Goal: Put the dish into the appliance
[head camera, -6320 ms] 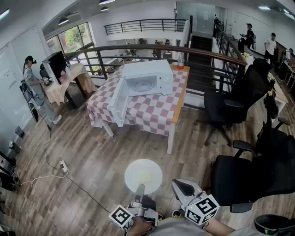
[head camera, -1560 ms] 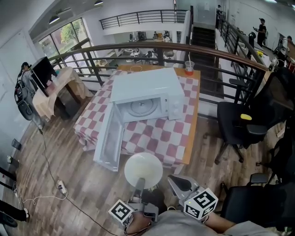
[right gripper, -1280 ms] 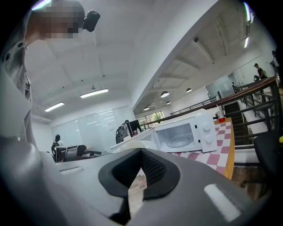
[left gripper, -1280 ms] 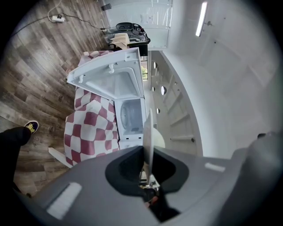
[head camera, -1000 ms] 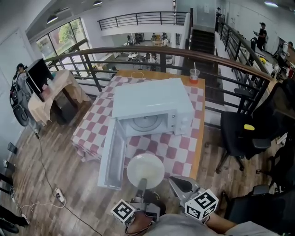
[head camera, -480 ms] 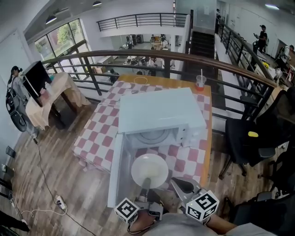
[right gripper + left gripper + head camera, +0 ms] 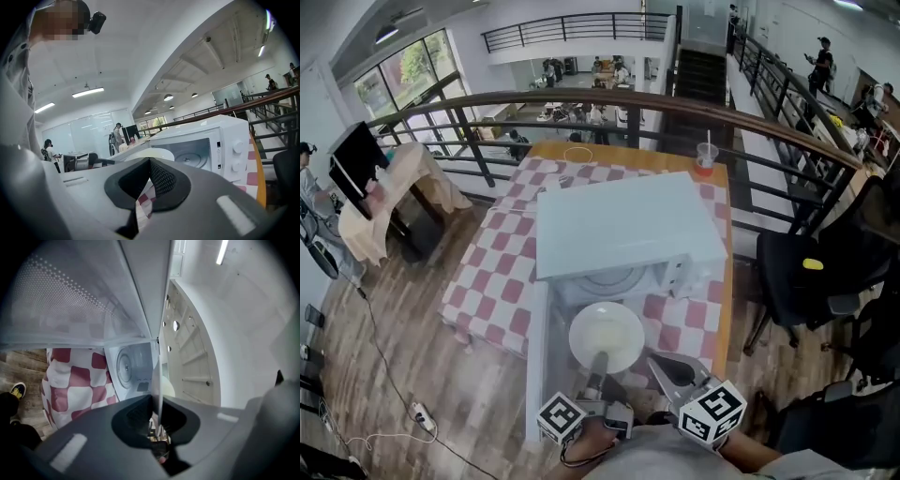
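Note:
A white microwave (image 7: 623,230) stands on a red-and-white checkered table (image 7: 487,272). Its door (image 7: 539,356) is swung open toward me on the left. My left gripper (image 7: 600,359) is shut on the near rim of a round white plate (image 7: 607,336), held flat just in front of the open cavity (image 7: 605,281). In the left gripper view the plate (image 7: 159,380) shows edge-on between the shut jaws, with the cavity and its turntable (image 7: 133,365) ahead. My right gripper (image 7: 662,367) is beside the plate on the right, shut and empty. The right gripper view shows the microwave (image 7: 201,145) and the plate (image 7: 151,153).
A plastic cup with a straw (image 7: 705,157) stands at the table's far right corner. Black office chairs (image 7: 811,277) sit to the right of the table. A railing (image 7: 581,103) runs behind it. A cable and power strip (image 7: 417,412) lie on the wooden floor at left.
The table and microwave have come much nearer. The plate, still in my left gripper, has moved from over the floor to just in front of the open cavity.

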### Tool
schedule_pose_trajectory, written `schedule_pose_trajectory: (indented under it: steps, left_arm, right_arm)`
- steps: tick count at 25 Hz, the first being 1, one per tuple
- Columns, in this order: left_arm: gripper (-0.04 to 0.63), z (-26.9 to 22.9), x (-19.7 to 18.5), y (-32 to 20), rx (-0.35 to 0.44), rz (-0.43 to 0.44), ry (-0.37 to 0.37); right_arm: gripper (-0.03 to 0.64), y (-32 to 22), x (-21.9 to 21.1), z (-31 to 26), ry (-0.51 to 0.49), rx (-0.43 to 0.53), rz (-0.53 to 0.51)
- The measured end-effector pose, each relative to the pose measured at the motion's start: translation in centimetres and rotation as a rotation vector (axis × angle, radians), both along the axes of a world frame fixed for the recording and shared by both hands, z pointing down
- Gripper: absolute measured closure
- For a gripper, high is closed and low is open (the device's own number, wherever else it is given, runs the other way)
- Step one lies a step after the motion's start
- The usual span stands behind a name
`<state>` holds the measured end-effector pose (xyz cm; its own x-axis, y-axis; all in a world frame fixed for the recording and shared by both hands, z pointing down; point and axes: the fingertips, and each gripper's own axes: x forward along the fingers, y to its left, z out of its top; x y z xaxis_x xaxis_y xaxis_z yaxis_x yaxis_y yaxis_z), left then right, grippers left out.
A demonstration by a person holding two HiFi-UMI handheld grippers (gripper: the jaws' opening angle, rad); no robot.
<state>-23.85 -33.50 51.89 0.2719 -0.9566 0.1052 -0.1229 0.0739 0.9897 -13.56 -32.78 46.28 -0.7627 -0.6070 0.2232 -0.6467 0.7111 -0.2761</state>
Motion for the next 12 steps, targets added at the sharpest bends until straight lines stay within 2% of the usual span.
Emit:
schedule_pose_trajectory:
  steps: [12]
  left_arm:
    - [0.571,2.8,1.3,-4.3,-0.038,-0.002,0.021]
  right_arm:
    - [0.618,-4.1,1.6,0.8,0.000,-0.031,0.012]
